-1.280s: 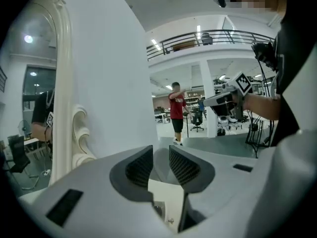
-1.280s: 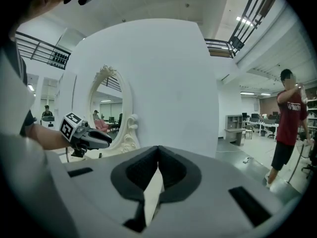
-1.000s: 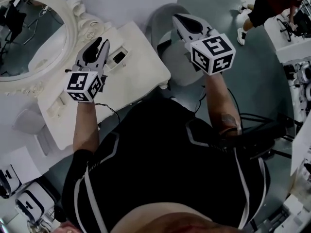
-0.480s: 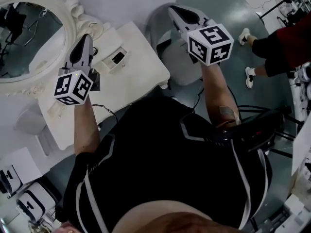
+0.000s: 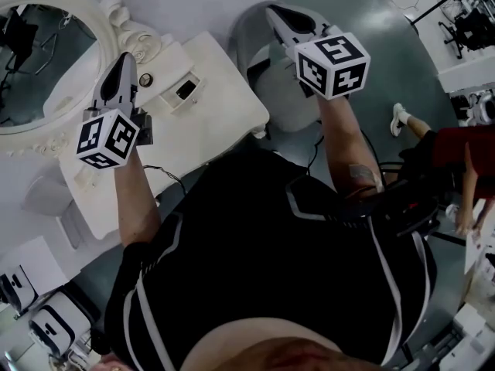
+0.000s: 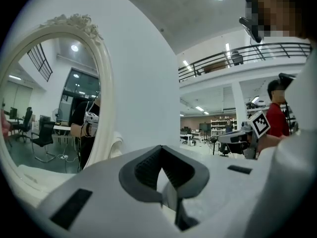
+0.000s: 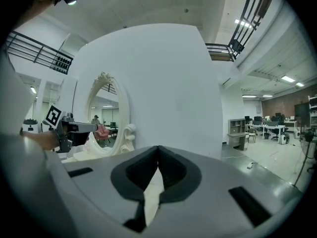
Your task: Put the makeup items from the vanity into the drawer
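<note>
In the head view the white vanity top [image 5: 220, 122] sits at the upper left under an oval mirror [image 5: 46, 60]. A small dark item [image 5: 186, 90] lies in a shallow recess on it, and a small round item [image 5: 145, 79] sits close to the mirror frame. My left gripper [image 5: 124, 57] hovers over the vanity's left part, pointing at the mirror, shut with nothing between its jaws [image 6: 161, 149]. My right gripper [image 5: 275, 11] is held off the vanity's right side above a grey seat, shut and empty [image 7: 158, 149]. No drawer is clearly visible.
A grey rounded chair [image 5: 288, 110] stands right of the vanity. Cables run over the floor by my right arm. A person [image 5: 456, 149] stands at the right edge, and white boxes [image 5: 46, 323] lie at the bottom left. The ornate mirror frame [image 6: 101, 98] fills the left gripper view.
My left gripper's jaws have gone from open to shut and it has shifted left, toward the mirror. The right gripper barely moved. The person in the background walked toward the near right.
</note>
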Demonstrator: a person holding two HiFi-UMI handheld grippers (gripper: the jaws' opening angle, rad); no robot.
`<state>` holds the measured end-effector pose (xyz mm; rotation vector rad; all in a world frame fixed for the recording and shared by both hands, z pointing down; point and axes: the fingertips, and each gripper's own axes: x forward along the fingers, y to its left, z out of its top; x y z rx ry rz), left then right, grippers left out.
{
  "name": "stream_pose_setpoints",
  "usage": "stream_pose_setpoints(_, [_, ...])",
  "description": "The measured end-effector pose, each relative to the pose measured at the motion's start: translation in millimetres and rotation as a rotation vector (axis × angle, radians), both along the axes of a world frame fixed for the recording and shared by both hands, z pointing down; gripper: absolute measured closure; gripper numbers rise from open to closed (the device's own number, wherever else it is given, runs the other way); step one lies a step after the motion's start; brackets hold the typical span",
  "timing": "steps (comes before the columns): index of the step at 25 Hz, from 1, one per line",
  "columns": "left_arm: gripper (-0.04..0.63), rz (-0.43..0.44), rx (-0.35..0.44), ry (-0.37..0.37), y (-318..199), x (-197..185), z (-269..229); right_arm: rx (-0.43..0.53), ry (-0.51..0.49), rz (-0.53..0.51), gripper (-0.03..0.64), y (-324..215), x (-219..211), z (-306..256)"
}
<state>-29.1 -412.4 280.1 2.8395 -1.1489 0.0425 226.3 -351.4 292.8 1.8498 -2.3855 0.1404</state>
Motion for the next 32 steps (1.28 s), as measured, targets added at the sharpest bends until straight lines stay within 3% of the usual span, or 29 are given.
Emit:
stream_pose_setpoints(3, [0.592,-0.005,-0.007,0.036,-3,-3,-4,0.004,0.004,-0.005,0.612,1,-2,-2])
stream_pose_setpoints(14, [0.592,-0.006,0.041,0.017,0,1,-6,0.005,0.032,-0.001,0.612,1,-8,-3])
stream_pose_setpoints(32, [0.592,0.018,0.034,-0.079,0,2,16,-0.022,0.032,0.012,0.612,1,-10,1])
